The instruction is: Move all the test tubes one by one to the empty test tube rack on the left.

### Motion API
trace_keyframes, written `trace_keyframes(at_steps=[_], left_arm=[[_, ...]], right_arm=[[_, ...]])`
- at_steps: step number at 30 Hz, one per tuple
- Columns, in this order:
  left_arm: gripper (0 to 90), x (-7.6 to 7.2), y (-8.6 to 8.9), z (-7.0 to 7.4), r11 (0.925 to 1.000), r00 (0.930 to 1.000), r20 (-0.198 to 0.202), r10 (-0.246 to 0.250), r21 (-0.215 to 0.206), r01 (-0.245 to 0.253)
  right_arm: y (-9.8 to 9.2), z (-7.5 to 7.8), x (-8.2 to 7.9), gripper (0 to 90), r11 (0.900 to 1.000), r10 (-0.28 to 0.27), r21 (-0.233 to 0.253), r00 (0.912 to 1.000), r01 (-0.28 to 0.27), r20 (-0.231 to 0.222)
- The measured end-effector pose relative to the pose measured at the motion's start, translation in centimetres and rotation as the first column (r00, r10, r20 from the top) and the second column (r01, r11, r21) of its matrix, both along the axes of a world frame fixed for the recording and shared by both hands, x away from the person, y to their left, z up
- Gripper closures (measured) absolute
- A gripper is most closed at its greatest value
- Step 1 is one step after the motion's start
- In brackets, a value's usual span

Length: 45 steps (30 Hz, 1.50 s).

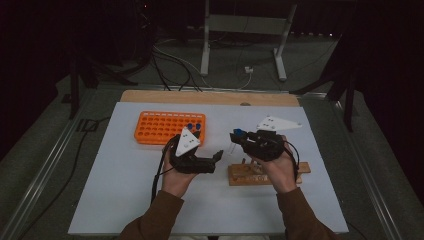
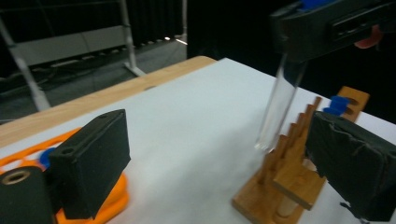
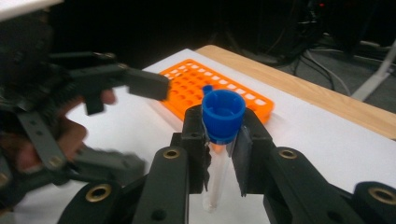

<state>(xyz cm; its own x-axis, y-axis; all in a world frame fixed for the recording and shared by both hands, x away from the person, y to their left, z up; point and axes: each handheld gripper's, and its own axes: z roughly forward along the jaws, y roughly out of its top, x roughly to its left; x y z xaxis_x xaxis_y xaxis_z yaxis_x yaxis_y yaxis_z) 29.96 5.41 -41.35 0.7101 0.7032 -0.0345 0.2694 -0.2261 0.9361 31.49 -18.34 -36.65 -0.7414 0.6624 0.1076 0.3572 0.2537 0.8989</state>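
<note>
- Where the white table (image 1: 125, 190) is seen from the high view, an orange tube rack (image 1: 165, 127) is found at the left of the scene, lying flat, with two blue-capped tubes (image 1: 194, 127) stood in its right end.
- Just right of the rack, the left gripper (image 1: 216, 158) is held low over the table by the left hand (image 1: 176, 180); its jaws are spread wide apart with nothing between them, as is confirmed in the left gripper view, where bare table is seen between the two black pads (image 2: 91, 158).
- Between the two grippers, a clear test tube (image 1: 233, 145) with a blue cap (image 1: 239, 132) is hung upright, clear of the table; in the left gripper view its glass body (image 2: 280, 105) is seen just above the near end of the wooden rack.
- The right gripper (image 1: 240, 136) is clamped on that tube just under the cap; in the right gripper view the cap (image 3: 223, 114) is seen standing above the jaws, which are pressed against the tube (image 3: 215, 182) from both sides.
- Below the right hand (image 1: 277, 167), a wooden tube rack (image 1: 240, 175) is set on the table; one blue cap (image 2: 337, 105) is seen at its far end in the left gripper view.
</note>
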Motion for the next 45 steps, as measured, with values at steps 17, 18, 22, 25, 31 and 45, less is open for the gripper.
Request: trace_keyframes(at_steps=[17, 18, 22, 25, 31, 45], left_arm=[[52.1, -0.1, -1.8, -0.1, 0.9954, 0.9954, 0.001, -0.096, 0.001, 0.096], [55.9, -0.1, -1.8, -0.1, 0.9952, 0.9952, 0.003, -0.098, -0.003, 0.098], [70.8, -0.2, -1.7, 0.0, 0.9931, 0.9931, 0.016, -0.117, -0.015, 0.117], [77.5, -0.3, -1.7, 0.0, 0.9918, 0.9914, 0.027, -0.128, 0.001, 0.128], [78.1, -0.1, -1.6, -0.1, 0.9921, 0.9916, 0.029, -0.126, 0.003, 0.126], [78.3, 0.8, 0.9, 0.5, 0.9988, 0.9993, 0.013, -0.034, -0.034, 0.035]], right_arm=[[2.2, -0.4, -0.3, 76.8, 0.998, 0.061, -0.005, 0.9979, -0.061, -0.02], [2.3, -0.4, -0.3, 76.7, 0.998, 0.063, -0.005, 0.9979, -0.063, -0.019], [2.3, -0.4, -0.3, 76.8, 0.998, 0.064, -0.006, 0.9977, -0.064, -0.022], [2.3, -0.5, -0.3, 76.8, 0.998, 0.066, -0.005, 0.9976, -0.066, -0.021], [2.1, -0.4, -0.6, 69.2, 0.998, 0.062, -0.006, 0.9981, -0.062, -0.004], [-1.9, 0.4, -1.1, 21.5, 0.998, -0.026, 0.053, 0.9982, 0.023, 0.053]])
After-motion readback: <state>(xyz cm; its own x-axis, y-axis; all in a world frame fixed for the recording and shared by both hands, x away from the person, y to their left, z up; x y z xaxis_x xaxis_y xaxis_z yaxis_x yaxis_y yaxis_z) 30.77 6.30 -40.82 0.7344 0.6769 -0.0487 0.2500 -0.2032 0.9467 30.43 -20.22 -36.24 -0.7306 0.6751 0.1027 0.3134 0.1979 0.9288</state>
